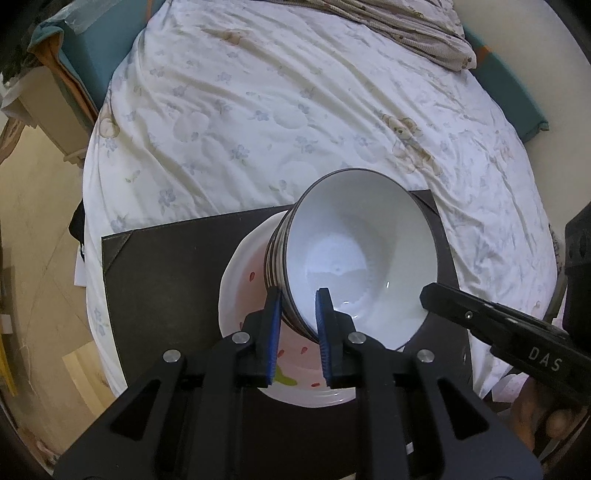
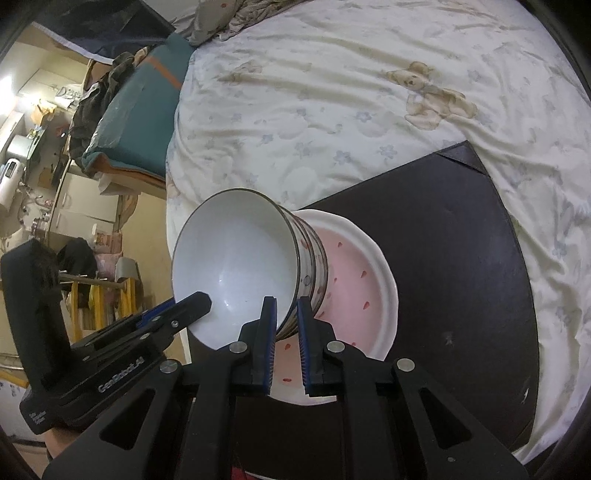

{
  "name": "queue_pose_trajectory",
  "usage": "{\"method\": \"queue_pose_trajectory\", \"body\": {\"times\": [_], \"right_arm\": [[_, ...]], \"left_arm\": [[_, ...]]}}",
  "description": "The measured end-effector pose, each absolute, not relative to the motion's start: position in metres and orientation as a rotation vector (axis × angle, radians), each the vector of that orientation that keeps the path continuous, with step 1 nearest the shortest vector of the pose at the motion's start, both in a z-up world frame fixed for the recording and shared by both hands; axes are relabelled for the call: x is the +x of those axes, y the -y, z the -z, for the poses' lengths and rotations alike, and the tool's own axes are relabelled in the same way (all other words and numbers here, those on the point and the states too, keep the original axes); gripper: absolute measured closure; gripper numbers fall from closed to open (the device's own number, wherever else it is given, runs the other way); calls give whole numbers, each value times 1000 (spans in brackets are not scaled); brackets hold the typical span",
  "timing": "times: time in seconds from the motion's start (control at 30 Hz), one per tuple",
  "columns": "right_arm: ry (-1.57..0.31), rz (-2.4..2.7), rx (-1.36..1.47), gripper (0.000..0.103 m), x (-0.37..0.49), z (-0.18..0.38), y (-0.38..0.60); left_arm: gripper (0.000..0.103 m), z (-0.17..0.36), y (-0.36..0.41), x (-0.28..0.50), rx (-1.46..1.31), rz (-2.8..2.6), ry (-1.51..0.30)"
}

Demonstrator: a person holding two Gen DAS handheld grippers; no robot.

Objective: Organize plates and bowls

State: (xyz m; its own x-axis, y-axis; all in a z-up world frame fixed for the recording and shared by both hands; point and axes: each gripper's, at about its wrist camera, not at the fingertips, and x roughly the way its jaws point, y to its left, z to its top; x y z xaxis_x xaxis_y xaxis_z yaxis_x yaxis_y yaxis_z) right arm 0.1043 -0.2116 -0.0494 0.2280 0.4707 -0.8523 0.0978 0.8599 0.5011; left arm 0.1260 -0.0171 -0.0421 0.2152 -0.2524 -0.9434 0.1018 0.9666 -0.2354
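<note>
A stack of several nested white bowls [image 1: 362, 251] with dark rims stands tilted toward me over a pink plate [image 1: 226, 291] with red specks and a white rim. The plate lies on a dark mat [image 1: 166, 277] on the bed. My left gripper [image 1: 299, 295] is shut on the stack's near-left rim, blue pads inside and outside the wall. My right gripper [image 2: 286, 306] is shut on the opposite rim of the same stack [image 2: 236, 266], beside the plate [image 2: 354, 280]. Each gripper shows in the other's view: the right [image 1: 428, 295] and the left [image 2: 199, 301]. The stack's base is hidden.
The dark mat [image 2: 443, 240] lies on a white flower-print quilt [image 1: 258, 110]. A rumpled blanket [image 1: 406, 29] is at the far end of the bed. A teal mattress edge [image 1: 85, 51] and the bare floor [image 1: 37, 221] lie left. Room clutter [image 2: 37, 147] fills the far left.
</note>
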Motion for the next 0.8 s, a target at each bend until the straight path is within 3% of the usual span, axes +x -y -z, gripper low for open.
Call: {"method": "queue_pose_trajectory", "body": {"times": [0.37,0.8], "right_arm": [[-1241,-238,513,87,92,29,228],[-1008,-274,294,86,24,-32,234]], "left_arm": [[87,9,-5,97,-141,169,-1163],[87,-40,-20,8,-85,95,-873]]}}
